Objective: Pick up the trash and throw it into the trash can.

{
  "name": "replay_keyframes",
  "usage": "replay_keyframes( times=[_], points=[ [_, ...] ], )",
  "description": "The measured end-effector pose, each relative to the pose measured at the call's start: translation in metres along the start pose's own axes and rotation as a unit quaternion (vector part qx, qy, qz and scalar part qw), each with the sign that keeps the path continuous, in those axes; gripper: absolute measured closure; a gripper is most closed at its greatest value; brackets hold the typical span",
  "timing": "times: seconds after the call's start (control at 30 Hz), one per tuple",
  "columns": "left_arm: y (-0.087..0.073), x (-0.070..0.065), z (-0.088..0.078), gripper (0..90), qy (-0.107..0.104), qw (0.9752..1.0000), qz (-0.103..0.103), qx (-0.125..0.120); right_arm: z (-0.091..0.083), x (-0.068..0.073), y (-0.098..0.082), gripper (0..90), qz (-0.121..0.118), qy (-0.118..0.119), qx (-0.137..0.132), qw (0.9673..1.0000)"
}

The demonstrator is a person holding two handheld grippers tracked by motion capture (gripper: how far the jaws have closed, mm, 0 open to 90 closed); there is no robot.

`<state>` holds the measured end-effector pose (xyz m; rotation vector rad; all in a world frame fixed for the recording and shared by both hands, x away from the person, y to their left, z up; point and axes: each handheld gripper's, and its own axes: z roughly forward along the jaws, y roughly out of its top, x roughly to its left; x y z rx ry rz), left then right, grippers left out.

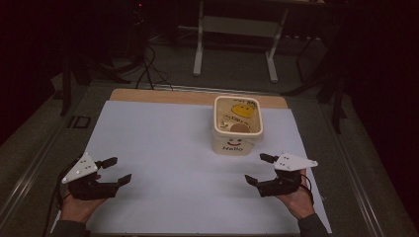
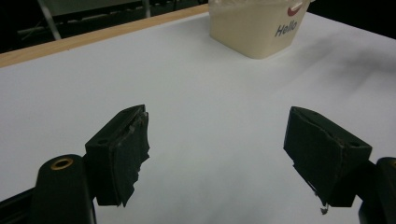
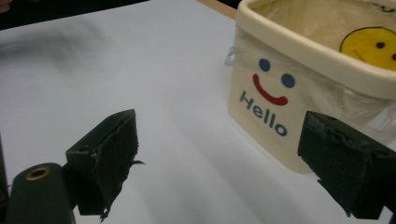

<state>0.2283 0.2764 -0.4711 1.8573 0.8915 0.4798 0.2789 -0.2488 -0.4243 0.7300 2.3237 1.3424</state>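
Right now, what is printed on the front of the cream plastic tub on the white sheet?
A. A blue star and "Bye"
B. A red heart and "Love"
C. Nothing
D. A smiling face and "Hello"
D: the cream plastic tub shows blue eyes, a red smile and "Hello" on its front.

Your left gripper view cuts off the tub [image 2: 256, 25] at its top edge; its printed face is half lost.

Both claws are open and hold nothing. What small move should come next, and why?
Probably bring the right claw forward to the cream bin. That claw is open, empty and nearer to the bin than the left claw, which is also open on the white sheet.
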Motion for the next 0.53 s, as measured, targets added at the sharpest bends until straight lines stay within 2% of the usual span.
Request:
replay_keyframes(
  times=[0.23,0.27,0.47,0.5,0.53],
  points=[
    [0.000,0.000,0.000,22.3,0.000,1.0000,0.000,0.000,0.000,0.000,0.000,11.7,0.000,0.000,0.000,1.0000],
    [0.000,0.000,0.000,22.2,0.001,1.0000,0.002,0.001,0.000,0.002,-0.009,11.9,0.005,0.006,-0.001,1.0000],
    [0.000,-0.001,0.000,22.2,0.001,1.0000,0.004,0.002,0.000,0.002,-0.009,11.9,0.005,0.006,-0.001,1.0000],
    [0.000,-0.001,0.000,22.2,0.001,1.0000,0.004,0.002,0.003,0.002,-0.021,11.9,0.004,0.009,0.000,1.0000],
    [0.000,-0.001,0.000,22.2,0.002,1.0000,0.005,0.001,0.003,0.002,-0.021,11.9,0.004,0.009,0.000,1.0000]
  ],
)
